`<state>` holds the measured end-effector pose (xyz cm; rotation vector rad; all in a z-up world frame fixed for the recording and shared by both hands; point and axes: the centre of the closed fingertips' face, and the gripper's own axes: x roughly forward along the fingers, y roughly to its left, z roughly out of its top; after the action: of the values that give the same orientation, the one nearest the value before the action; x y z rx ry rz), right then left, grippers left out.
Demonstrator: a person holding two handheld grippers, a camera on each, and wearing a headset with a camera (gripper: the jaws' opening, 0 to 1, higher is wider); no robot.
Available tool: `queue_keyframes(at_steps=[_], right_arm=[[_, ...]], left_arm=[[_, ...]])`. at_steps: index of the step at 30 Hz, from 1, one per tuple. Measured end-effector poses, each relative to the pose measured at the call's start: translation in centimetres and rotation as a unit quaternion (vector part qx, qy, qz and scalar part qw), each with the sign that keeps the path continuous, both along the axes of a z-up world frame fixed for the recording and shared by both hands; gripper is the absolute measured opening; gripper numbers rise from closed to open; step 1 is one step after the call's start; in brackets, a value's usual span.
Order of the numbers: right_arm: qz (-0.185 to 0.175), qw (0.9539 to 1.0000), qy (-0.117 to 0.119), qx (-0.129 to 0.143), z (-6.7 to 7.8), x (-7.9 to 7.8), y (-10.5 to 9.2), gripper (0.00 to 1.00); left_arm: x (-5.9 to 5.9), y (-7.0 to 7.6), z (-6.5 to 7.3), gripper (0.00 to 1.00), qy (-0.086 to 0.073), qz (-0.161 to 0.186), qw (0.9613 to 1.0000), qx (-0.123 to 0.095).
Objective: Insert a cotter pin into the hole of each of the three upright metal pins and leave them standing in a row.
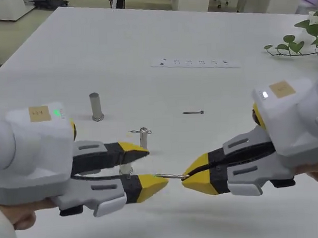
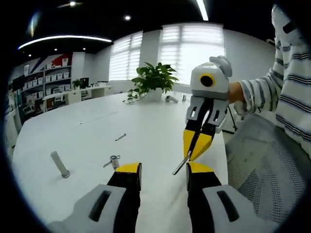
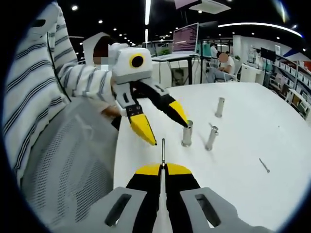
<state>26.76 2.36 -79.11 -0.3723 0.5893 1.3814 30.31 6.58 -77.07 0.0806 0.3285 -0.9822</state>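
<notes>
Roomy tabletop; right gripper clamps pin

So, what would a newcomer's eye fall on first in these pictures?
First, the two grippers meeting nose to nose at the front of the head view: the right gripper is shut on a cotter pin and points it at the open left gripper. Just behind them stands a fitted pin with a cotter through its hole. A bare pin stands farther left, and a spare cotter lies to the right.
</notes>
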Motion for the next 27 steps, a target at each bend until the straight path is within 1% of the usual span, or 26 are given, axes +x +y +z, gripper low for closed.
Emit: queue_keyframes(at_steps=[1,2,4,7,9,13,14,15,16,17,21,25,27], right_arm=[[-0.002,1.0,-0.002,0.0,0.0,0.2,0.0,0.03],[-0.007,1.0,-0.003,0.0,0.0,0.8,0.0,0.03],[-0.011,0.9999,-0.005,0.0,0.0,1.2,0.0,0.03],[-0.015,0.9999,-0.008,-0.001,0.0,1.8,0.2,0.03],[-0.019,0.9998,-0.009,-0.002,-0.2,2.5,0.2,0.03],[-0.027,0.9996,-0.01,-0.006,-0.4,3.2,0.4,0.03],[-0.028,0.9995,-0.01,-0.007,-0.6,3.4,0.6,0.03],[-0.03,0.9995,-0.01,-0.008,-0.6,3.6,0.6,0.03],[-0.032,0.9994,-0.01,-0.011,-0.8,3.7,0.8,0.03],[-0.033,0.9993,-0.009,-0.013,-0.9,3.8,0.8,0.03],[-0.031,0.9992,-0.012,-0.021,-1.3,4.3,1.1,0.03],[-0.028,0.9993,-0.013,-0.023,-1.7,4.7,1.6,0.03],[-0.026,0.9993,-0.013,-0.024,-1.9,4.8,1.8,0.03]], left_arm=[[0.2,0.3,0.0,0.37,0.004,0.006,1.0,-0.003],[0.5,0.6,0.1,0.37,0.005,0.013,0.9999,-0.008],[1.0,1.2,-0.1,0.37,0.006,0.023,0.9997,-0.007],[1.6,1.9,-0.8,0.38,0.009,0.042,0.9991,0.003],[1.8,2.2,-1.2,0.39,0.01,0.049,0.9987,0.007],[2.2,2.6,-1.9,0.4,0.014,0.057,0.9982,0.013],[2.3,2.7,-2.2,0.4,0.02,0.059,0.9979,0.015],[2.4,3.1,-3.0,0.39,0.032,0.065,0.997,0.03],[2.4,3.1,-3.4,0.39,0.033,0.064,0.9968,0.035],[2.5,3.3,-3.9,0.39,0.038,0.065,0.9962,0.043],[2.7,3.3,-4.8,0.38,0.049,0.062,0.9957,0.048],[2.8,3.2,-5.5,0.37,0.052,0.055,0.9954,0.058],[2.8,3.1,-5.9,0.35,0.062,0.051,0.9952,0.057]])
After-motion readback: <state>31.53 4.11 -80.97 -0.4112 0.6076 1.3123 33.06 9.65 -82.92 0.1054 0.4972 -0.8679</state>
